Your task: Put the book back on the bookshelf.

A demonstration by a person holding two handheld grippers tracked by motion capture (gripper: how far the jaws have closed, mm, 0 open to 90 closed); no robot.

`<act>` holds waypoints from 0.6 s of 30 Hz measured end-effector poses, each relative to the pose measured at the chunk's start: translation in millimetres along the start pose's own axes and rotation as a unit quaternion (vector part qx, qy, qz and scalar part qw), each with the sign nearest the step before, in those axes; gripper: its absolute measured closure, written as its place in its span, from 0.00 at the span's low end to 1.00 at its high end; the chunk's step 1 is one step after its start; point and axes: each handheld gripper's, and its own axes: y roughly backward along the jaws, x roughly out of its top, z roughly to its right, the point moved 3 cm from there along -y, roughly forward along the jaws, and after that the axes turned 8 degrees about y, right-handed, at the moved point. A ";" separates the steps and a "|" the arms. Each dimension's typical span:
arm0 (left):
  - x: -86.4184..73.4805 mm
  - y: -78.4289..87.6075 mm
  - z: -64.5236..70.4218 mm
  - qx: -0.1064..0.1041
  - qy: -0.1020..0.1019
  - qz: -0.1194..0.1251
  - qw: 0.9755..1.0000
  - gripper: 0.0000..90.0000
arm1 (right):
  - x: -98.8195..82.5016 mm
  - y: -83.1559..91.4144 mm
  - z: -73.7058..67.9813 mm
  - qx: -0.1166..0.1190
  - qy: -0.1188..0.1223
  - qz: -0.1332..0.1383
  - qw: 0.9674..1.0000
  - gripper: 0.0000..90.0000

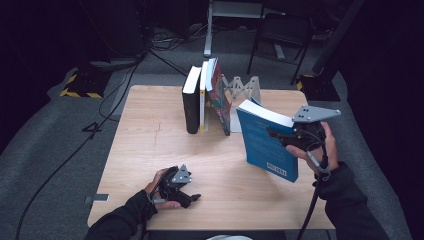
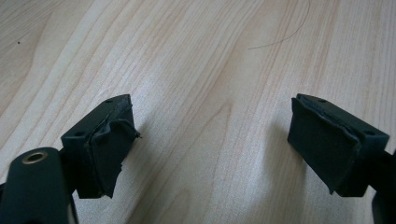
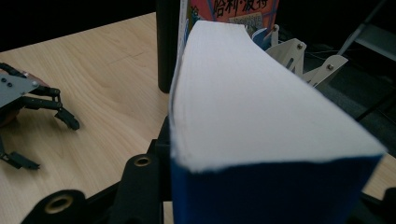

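High view: the right gripper (image 1: 280, 136) clamps the blue book (image 1: 265, 140) ahead of the leaning books (image 1: 207, 97). Left gripper view: left gripper (image 2: 210, 149) jaws apart over bare table (image 2: 187, 56). Right gripper view: the book's pages probably sit squarely; keep it upright approaching the row.

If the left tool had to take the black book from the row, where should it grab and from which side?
Grip the black book across its thickness at the top of the near edge, coming from the person's side. It stands upright at the row's left end, outer face bare, but a yellow-edged book presses its other side.
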 end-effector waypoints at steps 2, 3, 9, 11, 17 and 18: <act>0.0 0.0 0.0 0.000 0.000 0.000 1.000 0.17 | 4.3 -4.5 2.8 -0.004 -0.002 0.000 1.000 0.67; 0.1 0.0 0.0 0.000 0.000 0.000 1.000 0.17 | 5.7 -6.2 3.5 -0.006 -0.002 0.000 1.000 0.67; 0.1 0.0 0.0 0.000 0.000 0.001 1.000 0.17 | 18.7 -20.7 14.0 -0.021 -0.014 0.002 1.000 0.67; 0.0 -0.1 0.0 0.000 0.000 0.001 1.000 0.17 | 25.0 -25.2 18.1 -0.030 -0.013 0.002 0.999 0.67; 0.0 0.0 0.0 0.000 0.000 0.001 1.000 0.17 | 45.2 -37.9 35.4 -0.057 -0.021 0.008 0.998 0.67; 0.0 0.0 0.0 0.000 0.000 0.001 1.000 0.17 | 47.4 -39.6 37.3 -0.061 -0.022 0.009 0.998 0.67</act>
